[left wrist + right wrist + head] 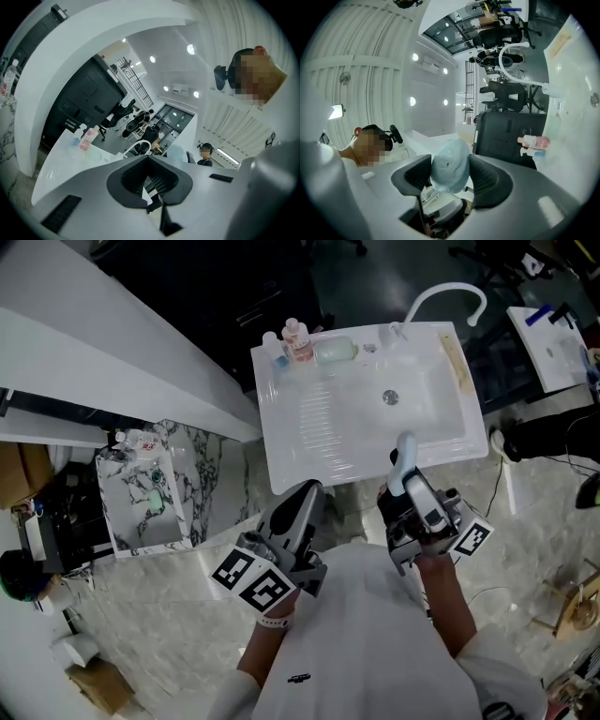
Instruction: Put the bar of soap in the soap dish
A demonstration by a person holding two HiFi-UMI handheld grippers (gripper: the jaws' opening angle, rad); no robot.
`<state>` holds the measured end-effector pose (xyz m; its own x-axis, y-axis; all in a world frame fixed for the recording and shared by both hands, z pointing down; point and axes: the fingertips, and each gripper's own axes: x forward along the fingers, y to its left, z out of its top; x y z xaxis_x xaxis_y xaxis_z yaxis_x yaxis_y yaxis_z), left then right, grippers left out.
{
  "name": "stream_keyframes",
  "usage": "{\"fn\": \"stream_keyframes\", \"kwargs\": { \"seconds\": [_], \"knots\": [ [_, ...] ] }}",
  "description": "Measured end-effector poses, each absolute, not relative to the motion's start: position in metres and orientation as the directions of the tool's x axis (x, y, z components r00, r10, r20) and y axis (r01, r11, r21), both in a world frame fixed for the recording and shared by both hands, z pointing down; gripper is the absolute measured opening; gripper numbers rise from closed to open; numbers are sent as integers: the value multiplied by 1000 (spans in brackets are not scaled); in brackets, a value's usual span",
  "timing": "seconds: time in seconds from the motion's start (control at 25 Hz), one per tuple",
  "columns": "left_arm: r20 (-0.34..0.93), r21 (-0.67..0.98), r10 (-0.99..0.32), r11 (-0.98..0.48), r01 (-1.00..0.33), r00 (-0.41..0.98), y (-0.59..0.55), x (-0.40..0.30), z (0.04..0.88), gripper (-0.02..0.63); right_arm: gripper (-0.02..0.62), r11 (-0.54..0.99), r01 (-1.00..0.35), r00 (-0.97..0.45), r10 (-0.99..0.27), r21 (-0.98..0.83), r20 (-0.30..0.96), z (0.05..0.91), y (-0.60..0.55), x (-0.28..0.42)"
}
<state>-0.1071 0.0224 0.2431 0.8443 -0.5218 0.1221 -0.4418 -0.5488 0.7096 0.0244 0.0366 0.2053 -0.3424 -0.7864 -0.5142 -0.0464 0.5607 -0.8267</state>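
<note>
Two grippers are hanging close in front of the person's white-sleeved body, short of the sink. The left gripper (307,495) is sitting fully closed with nothing between its jaws. The right gripper (402,482) is pointing upward, its jaws standing wide and pressing on both sides of the pale blue bar of soap (406,448), which is sticking up past the fingertips.

Beyond them the white sink (323,418) is lying bare, its drain (390,397) showing in the basin. Along the far ledge a pink bottle (298,341) and a smaller blue one (280,358) are standing just beside a pale, translucent object (335,351) that I am taking to be the soap dish. The curved faucet (452,294) is rising behind the ledge.

The soap is in hand, well apart from the dish, so the carry across the basin is the step under way. Doing it well means keeping an even squeeze, since the rounded bar looks likely to slip, tipping the right gripper downward over the dish, staying clear of the bottles, and letting go only once the bar is resting inside.
</note>
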Motion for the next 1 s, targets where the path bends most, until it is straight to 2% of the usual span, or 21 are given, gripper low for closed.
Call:
{"fn": "stream_keyframes", "kwargs": {
  "seconds": [0.68,1.0],
  "knots": [
    [40,718,-373,-634,-287,927,-77,-98,240,5,261,597,-78,-244,-788,-799,-565,191,-57,18],
    [74,723,-347,-627,-290,935,-99,-80,248,5,261,643,50,-167,-749,-764,-641,188,-75,38]
  ]
}}
